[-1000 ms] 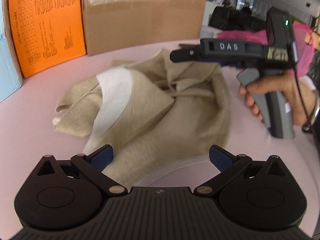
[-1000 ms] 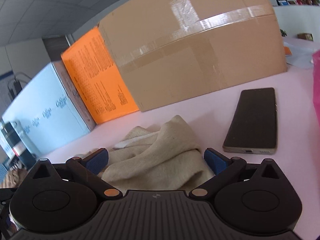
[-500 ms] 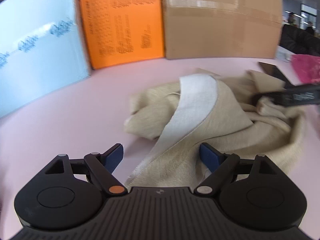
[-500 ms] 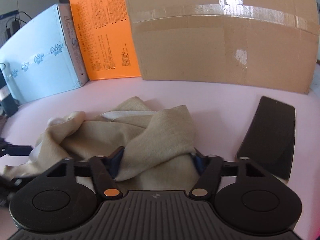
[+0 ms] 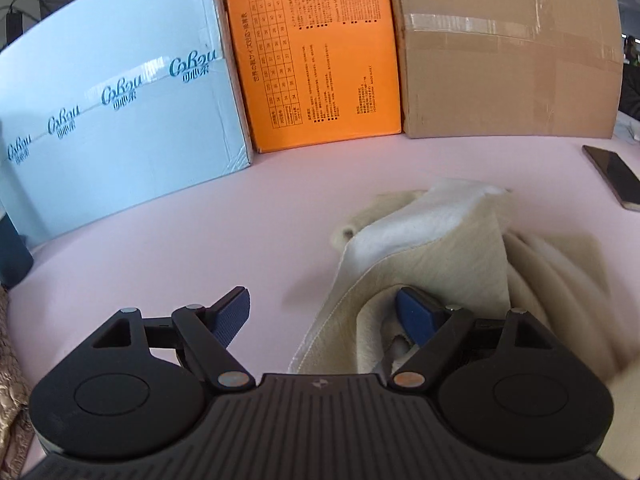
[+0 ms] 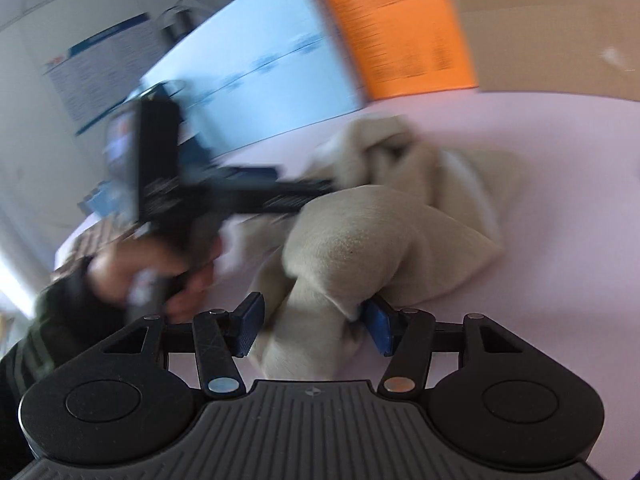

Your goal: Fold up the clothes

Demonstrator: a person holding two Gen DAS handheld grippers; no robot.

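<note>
On pink table (image 5: 280, 208), beige garment (image 5: 440, 256): soft, light, floppy; grab hem. Left gripper (image 5: 324, 316) wide, cloth only at one pad; right gripper (image 6: 312, 320) part-closed round bunched fold.

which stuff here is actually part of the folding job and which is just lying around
Part of the job:
- beige garment
- left hand-held gripper, open beside the garment's edge
- right hand-held gripper, cloth between its fingers

Lying about:
- phone
- blue box
- orange box
- cardboard box
</note>
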